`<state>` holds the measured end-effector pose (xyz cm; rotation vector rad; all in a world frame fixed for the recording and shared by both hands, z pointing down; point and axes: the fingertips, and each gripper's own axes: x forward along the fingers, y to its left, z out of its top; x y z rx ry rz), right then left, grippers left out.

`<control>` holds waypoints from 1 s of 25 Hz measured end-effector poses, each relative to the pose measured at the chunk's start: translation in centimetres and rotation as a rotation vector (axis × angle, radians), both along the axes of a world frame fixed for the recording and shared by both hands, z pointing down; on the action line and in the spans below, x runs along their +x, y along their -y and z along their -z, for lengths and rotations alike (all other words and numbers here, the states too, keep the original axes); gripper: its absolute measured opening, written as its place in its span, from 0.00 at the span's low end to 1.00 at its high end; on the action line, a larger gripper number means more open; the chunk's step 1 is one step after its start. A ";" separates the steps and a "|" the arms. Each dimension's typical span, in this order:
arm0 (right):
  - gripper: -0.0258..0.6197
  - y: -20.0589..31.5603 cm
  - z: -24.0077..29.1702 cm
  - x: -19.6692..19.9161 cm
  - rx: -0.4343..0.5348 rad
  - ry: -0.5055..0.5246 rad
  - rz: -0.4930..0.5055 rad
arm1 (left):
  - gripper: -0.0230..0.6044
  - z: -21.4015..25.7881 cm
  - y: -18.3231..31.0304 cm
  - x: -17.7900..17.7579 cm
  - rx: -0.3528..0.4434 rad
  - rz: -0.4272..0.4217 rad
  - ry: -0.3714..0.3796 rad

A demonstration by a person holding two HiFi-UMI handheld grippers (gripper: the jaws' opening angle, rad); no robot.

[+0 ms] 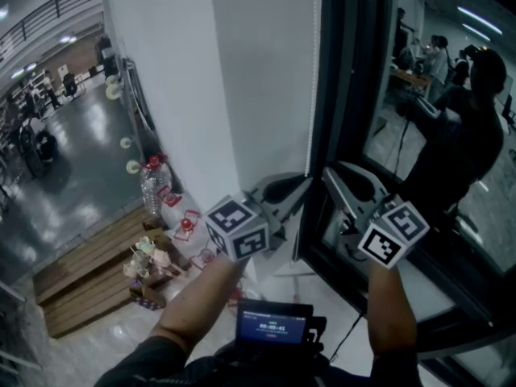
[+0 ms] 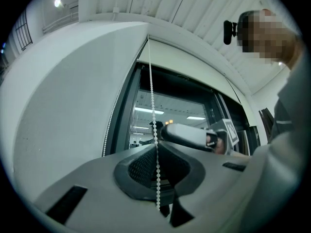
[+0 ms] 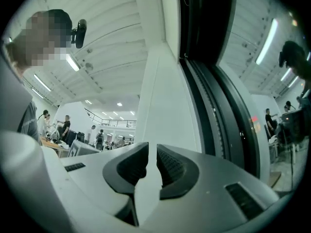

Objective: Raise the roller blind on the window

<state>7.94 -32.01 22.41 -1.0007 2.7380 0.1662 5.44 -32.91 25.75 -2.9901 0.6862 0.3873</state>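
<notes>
A white bead chain [image 1: 310,95] hangs down the edge of the dark window frame [image 1: 343,71]. In the left gripper view the bead chain [image 2: 152,101] runs straight down between the pads, and my left gripper [image 2: 156,148] is shut on it. From the head view, the left gripper [image 1: 300,184] reaches up to the chain's lower end. My right gripper [image 1: 329,174] sits just to its right, apart from the chain. Its jaws [image 3: 151,152] stand a narrow gap apart with nothing between them. A white band [image 2: 194,64], possibly the blind, crosses the top of the window.
A white wall [image 1: 177,79] lies left of the frame. Far below are a wooden pallet [image 1: 89,272], a water bottle [image 1: 153,185] and small red items. The window glass [image 1: 451,135] shows people and desks. A small screen device [image 1: 272,326] hangs at the person's chest.
</notes>
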 end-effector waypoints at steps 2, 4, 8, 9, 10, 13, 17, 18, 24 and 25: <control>0.15 -0.3 2.7 -0.6 0.041 0.015 0.018 | 0.06 0.0 -0.4 0.3 0.002 -0.009 0.002; 0.15 -0.7 4.9 -1.6 0.078 0.016 0.034 | 0.06 0.1 -0.8 0.5 0.004 -0.020 0.005; 0.15 -0.1 7.1 -3.4 0.128 -0.014 0.022 | 0.06 0.0 -1.1 0.4 0.010 -0.022 0.016; 0.15 -0.1 7.3 -3.7 0.125 -0.007 0.032 | 0.06 -0.2 -1.2 0.4 0.011 -0.024 0.019; 0.12 -0.1 7.3 -3.9 0.117 0.005 0.047 | 0.06 -0.2 -1.3 0.4 0.012 -0.026 0.023; 0.05 0.0 7.3 -3.9 0.086 0.057 0.082 | 0.06 -0.3 -1.2 0.3 0.011 -0.024 0.031; 0.05 0.0 7.3 -4.0 0.086 0.070 0.087 | 0.06 -0.3 -1.4 0.2 0.007 -0.030 0.022; 0.05 -0.1 7.2 -4.0 0.090 0.072 0.087 | 0.06 -0.3 -1.6 0.2 0.006 -0.034 0.018; 0.05 -1.2 7.4 -3.7 0.094 0.092 0.091 | 0.06 0.1 -2.5 0.6 0.010 -0.068 0.015; 0.05 -1.1 7.0 -3.9 0.093 0.082 0.086 | 0.06 -0.3 -2.3 0.6 0.014 -0.057 0.030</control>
